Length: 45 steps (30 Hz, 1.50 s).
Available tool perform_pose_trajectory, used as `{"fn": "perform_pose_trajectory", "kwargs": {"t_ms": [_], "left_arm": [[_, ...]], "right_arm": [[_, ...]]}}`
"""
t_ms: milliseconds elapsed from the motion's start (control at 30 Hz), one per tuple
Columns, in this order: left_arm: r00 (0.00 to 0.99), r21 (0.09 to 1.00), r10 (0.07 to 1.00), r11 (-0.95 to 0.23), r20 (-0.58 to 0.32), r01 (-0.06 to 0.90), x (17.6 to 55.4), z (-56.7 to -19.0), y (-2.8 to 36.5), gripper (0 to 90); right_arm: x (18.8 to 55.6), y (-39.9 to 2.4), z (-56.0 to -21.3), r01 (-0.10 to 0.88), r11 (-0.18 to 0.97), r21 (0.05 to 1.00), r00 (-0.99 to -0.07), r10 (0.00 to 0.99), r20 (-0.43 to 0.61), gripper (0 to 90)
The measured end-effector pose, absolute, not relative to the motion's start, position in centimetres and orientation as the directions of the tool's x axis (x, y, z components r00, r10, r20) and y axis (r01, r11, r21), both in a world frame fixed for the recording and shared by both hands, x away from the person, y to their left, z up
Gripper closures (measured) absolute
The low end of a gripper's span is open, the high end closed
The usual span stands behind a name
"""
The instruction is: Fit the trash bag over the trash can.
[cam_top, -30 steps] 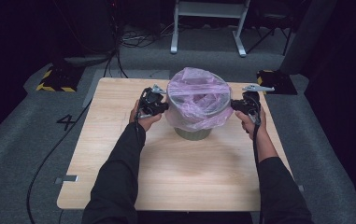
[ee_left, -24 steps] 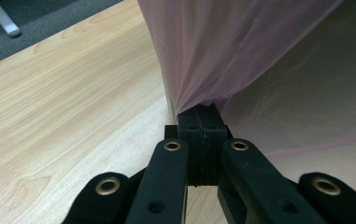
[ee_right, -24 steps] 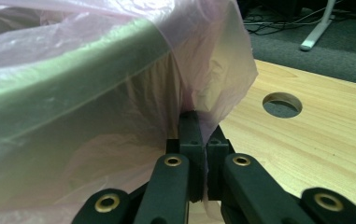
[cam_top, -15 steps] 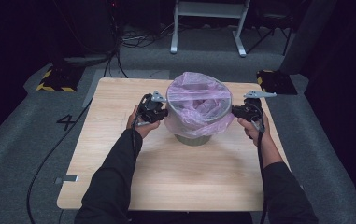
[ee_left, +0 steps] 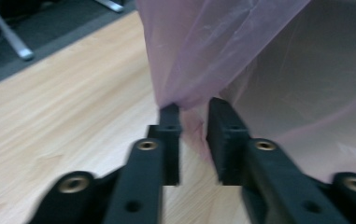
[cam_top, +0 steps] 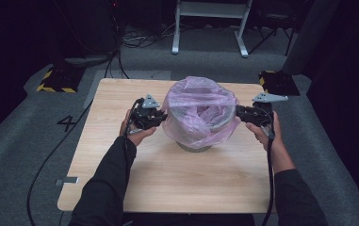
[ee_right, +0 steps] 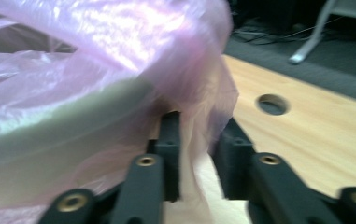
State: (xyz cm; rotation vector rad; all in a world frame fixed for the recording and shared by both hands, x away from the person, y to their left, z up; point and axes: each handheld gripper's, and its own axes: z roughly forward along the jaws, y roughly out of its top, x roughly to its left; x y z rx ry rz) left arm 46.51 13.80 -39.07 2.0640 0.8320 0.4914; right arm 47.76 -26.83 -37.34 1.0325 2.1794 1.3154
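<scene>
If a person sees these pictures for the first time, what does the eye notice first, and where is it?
The eye goes first to the pink plastic bag, pulled over a round grey bin in the middle of the wooden table. At its two sides stand the left gripper and the right gripper. Their jaws have just been opening and stand apart, with loose bag film between them.

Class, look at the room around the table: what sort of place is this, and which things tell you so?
Probably a recording studio or lab, not a home: a bare light wooden table on grey carpeted floor, yellow-and-black striped floor blocks, loose black cables, and dark surroundings.
</scene>
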Motion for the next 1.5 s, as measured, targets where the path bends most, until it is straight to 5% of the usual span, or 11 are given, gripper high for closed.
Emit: {"fn": "perform_pose_trajectory", "kwargs": {"t_ms": [100,167,333,500,567,667,767,800,1067,1467,1500], "left_arm": [[0.69,0.836,0.723,-0.384,0.009,0.391,46.2,-38.3,14.9,53.5],[0.666,0.849,0.746,-0.354,0.003,0.393,46.0,-37.8,15.7,34.5],[0.67,0.881,0.742,-0.319,0.003,0.35,45.4,-36.9,16.6,26.8],[0.703,0.893,0.711,-0.336,0.033,0.298,45.4,-36.1,16.1,27.0],[0.696,0.888,0.716,-0.356,0.061,0.289,45.7,-35.8,15.6,32.6],[0.706,0.883,0.703,-0.386,0.093,0.268,46.2,-35.3,15.1,40.7],[0.709,0.887,0.699,-0.382,0.093,0.261,46.4,-35.0,15.0,48.5],[0.721,0.896,0.686,-0.376,0.098,0.236,46.4,-34.8,15.0,60.0],[0.713,0.917,0.689,-0.355,0.128,0.18,47.1,-34.3,14.7,89.0],[0.741,0.935,0.668,-0.304,0.073,0.181,48.3,-34.2,13.7,89.6],[0.741,0.935,0.668,-0.304,0.073,0.181,48.3,-34.2,13.7,82.7]], "right_arm": [[47.3,-27.4,-36.7,0.365,0.292,0.884,-0.638,0.77,0.009,55.9],[46.9,-27.7,-36.2,0.339,0.293,0.894,-0.647,0.762,-0.005,51.2],[46.3,-28.0,-35.1,0.281,0.28,0.918,-0.65,0.759,-0.033,39.8],[46.1,-27.6,-34.2,0.224,0.275,0.935,-0.652,0.755,-0.066,42.2],[46.0,-27.5,-33.9,0.204,0.282,0.937,-0.656,0.75,-0.084,46.7],[46.1,-27.4,-33.4,0.168,0.279,0.945,-0.67,0.736,-0.098,70.8],[46.3,-27.3,-33.2,0.159,0.281,0.946,-0.671,0.734,-0.106,78.8],[46.5,-27.2,-33.0,0.156,0.279,0.948,-0.671,0.734,-0.106,85.1],[47.4,-26.3,-32.7,0.159,0.282,0.946,-0.664,0.739,-0.108,90.0],[49.8,-25.9,-33.2,0.258,0.212,0.943,-0.615,0.789,-0.009,90.0],[49.8,-25.9,-33.2,0.258,0.212,0.943,-0.615,0.789,-0.009,90.0]]}}
